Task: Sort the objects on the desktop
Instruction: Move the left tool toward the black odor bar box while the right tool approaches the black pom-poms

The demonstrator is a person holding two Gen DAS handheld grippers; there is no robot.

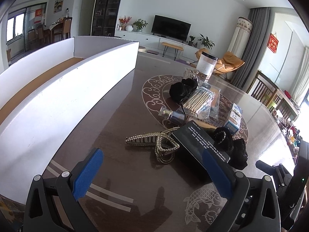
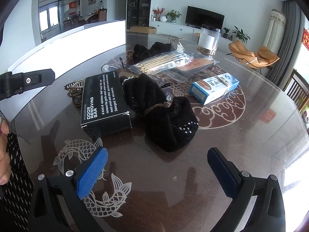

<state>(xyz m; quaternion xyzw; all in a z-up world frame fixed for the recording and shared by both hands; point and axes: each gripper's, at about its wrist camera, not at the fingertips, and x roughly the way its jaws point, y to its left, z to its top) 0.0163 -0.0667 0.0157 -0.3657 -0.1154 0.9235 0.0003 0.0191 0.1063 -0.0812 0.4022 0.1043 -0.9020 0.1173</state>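
tongs state: left tongs (image 1: pixel 152 172) and right tongs (image 2: pixel 157 166) both gape, empty.
black box (image 2: pixel 104 104) judged light, stiff; take across narrow sides.

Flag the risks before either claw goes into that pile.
1. The pearl hair clip lies tucked against the black soap box; grabbing one may drag the other.
2. The black bow is soft and lies against the box, so a grip could slip or snag.
3. The small glass bottle lies on its side and could roll if the pile is nudged.
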